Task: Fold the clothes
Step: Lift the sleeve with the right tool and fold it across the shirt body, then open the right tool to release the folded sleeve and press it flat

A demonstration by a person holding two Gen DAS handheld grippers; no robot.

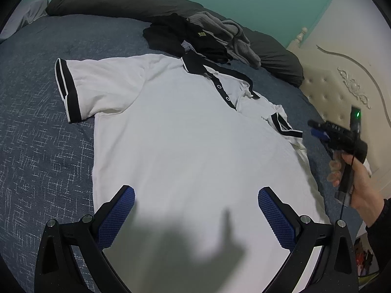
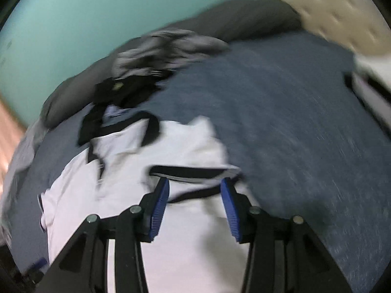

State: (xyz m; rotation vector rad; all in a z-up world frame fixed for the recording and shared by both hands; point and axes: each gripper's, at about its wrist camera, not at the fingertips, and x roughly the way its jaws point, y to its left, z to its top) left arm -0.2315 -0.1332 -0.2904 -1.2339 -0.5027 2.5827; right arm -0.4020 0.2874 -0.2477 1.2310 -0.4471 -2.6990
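White polo shirt spread on the bed, both tools released above it.

The shirt (image 1: 185, 131) lies face up and flat on the blue bedspread (image 1: 36, 146), one sleeve out to the side, the other sleeve (image 2: 193, 173) crumpled near the right tool (image 2: 195, 190). The left tool (image 1: 195, 210) hovers over the lower hem, fingers wide apart and empty. The right tool, held in a hand (image 1: 359, 183), is also parted, gripping nothing. Dark clothes (image 1: 185, 39) are piled beyond the collar.

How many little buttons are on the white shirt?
2 show on the white shirt. Both sit on the black strip below the collar: upper button, lower button. More may be hidden under the collar.
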